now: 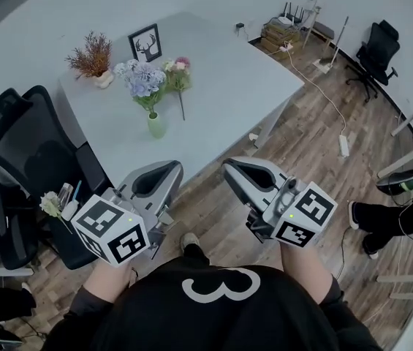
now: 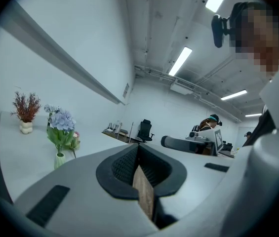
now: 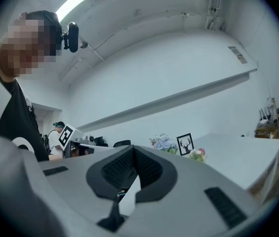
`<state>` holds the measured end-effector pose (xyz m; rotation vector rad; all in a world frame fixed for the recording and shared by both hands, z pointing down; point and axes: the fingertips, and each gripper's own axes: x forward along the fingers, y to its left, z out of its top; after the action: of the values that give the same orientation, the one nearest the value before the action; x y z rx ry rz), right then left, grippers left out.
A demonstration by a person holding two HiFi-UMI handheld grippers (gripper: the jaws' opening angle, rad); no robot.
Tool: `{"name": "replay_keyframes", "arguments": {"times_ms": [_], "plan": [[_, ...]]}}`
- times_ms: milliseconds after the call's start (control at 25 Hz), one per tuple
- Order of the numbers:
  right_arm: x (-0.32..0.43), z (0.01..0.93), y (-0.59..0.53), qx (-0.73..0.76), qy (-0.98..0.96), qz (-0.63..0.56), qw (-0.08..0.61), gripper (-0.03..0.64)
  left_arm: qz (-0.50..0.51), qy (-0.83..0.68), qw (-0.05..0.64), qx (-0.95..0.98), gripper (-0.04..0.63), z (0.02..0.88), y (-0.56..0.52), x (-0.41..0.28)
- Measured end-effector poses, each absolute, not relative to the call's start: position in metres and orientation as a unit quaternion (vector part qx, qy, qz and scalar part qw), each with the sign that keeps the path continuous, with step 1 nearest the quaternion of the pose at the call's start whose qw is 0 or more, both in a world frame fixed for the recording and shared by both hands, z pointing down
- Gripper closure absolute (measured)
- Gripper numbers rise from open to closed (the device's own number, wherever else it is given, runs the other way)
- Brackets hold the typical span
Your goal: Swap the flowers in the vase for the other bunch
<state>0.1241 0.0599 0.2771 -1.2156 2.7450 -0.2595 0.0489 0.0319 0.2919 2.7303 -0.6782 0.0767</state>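
A pale green vase (image 1: 156, 125) stands near the front edge of the white table (image 1: 235, 79) and holds a bunch of blue flowers (image 1: 142, 79). Beside it a pink bunch (image 1: 178, 70) lies flat on the tabletop. Both grippers hang over the wooden floor, short of the table's edge. My left gripper (image 1: 168, 168) has its jaws together with nothing between them, and so does my right gripper (image 1: 234, 165). The left gripper view shows the blue flowers (image 2: 60, 122), the vase (image 2: 59, 160) and the pink bunch (image 2: 75, 141) at its left. The right gripper view has them small and far off.
A dried reddish plant in a white pot (image 1: 93, 57) and a framed deer picture (image 1: 145, 42) stand at the table's back. Black office chairs (image 1: 23, 137) crowd the table's left side. A power strip (image 1: 343, 145) with cables lies on the floor at right, near another person's shoes (image 1: 367, 221).
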Motion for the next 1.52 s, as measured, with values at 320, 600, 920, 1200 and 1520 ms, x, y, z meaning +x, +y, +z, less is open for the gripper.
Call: {"name": "replay_keyframes", "arguments": {"times_ms": [320,600,920,1200,1520], "plan": [[0.096,0.275,-0.044,-0.385,0.917,-0.089,0.054,0.609,0.021,-0.258,0.174,0.95,0.585,0.295,-0.069,0.012],[0.073,0.291,-0.09,-0.362,0.928,-0.082,0.029,0.607,0.028,-0.287,0.181,0.94,0.586,0.311,-0.112,-0.011],[0.064,0.315,-0.146,-0.346,0.932,-0.109,0.02,0.558,0.043,-0.329,0.21,0.92,0.586,0.332,-0.147,-0.042],[0.056,0.329,-0.185,-0.371,0.924,-0.089,-0.012,0.23,0.042,-0.345,0.221,0.911,0.586,0.337,-0.169,-0.05],[0.048,0.367,-0.231,-0.381,0.916,-0.12,-0.041,0.105,0.04,-0.361,0.246,0.899,0.586,0.356,-0.189,-0.06]]}}
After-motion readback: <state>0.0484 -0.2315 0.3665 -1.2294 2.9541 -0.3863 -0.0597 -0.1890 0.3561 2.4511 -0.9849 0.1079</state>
